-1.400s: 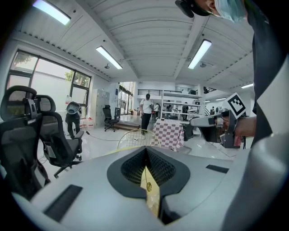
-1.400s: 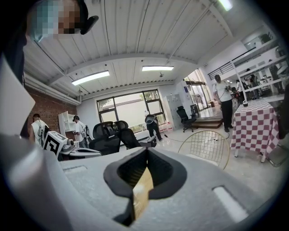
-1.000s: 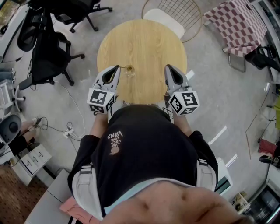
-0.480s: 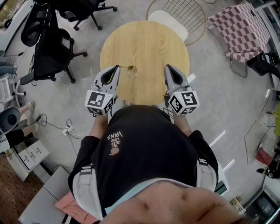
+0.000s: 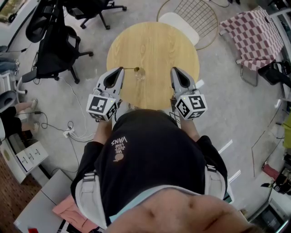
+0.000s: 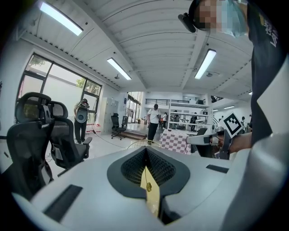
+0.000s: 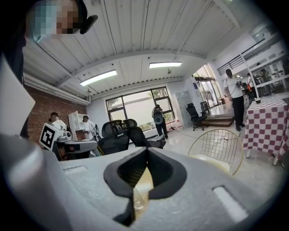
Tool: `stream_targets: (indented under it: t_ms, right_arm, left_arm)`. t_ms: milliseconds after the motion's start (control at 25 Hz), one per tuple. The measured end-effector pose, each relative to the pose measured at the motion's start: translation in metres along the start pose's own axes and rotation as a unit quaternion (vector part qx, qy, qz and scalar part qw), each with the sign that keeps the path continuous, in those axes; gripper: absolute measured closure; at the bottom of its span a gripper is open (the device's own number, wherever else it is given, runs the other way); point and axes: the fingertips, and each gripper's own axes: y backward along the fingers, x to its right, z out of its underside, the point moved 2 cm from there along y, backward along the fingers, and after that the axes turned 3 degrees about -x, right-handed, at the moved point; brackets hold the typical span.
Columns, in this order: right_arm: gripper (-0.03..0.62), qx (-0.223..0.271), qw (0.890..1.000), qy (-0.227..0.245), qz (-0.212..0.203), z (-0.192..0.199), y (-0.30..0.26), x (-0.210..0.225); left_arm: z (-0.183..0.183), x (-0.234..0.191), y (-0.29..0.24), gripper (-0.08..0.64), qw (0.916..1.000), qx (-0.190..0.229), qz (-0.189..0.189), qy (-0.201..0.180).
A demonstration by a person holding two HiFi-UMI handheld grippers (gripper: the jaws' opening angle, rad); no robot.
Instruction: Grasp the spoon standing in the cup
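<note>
The spoon is thin and gold-coloured. It leans in a small clear cup, with its handle tipped out toward the left gripper. The cup stands on the near half of a round table of pale wood, left of the middle.

The left gripper's tip is just beside the spoon handle but not touching it. In the left gripper view its ribbed black pads meet at the tip and hold nothing.

The right gripper is over the table's right side, well apart from the cup. Its jaws are likewise closed and empty, and the glassy cup shows low in the slit beneath them. Nothing stands between either gripper and the cup.

Beyond the table is a wire chair with a white seat pad. A red-and-white checked cloth lies at the right. Black office chairs stand on the grey floor at the left, and cables trail near them.
</note>
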Motion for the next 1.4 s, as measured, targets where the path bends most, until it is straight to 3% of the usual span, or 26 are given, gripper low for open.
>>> stream_targets:
  t_ms: [1400]
  right_arm:
    - [0.594,-0.006,1.000,0.009,-0.007,0.001,-0.005,-0.013]
  left_arm:
    - [0.006,-0.028,0.033,0.548,0.9985,0.012,-0.049,0.020]
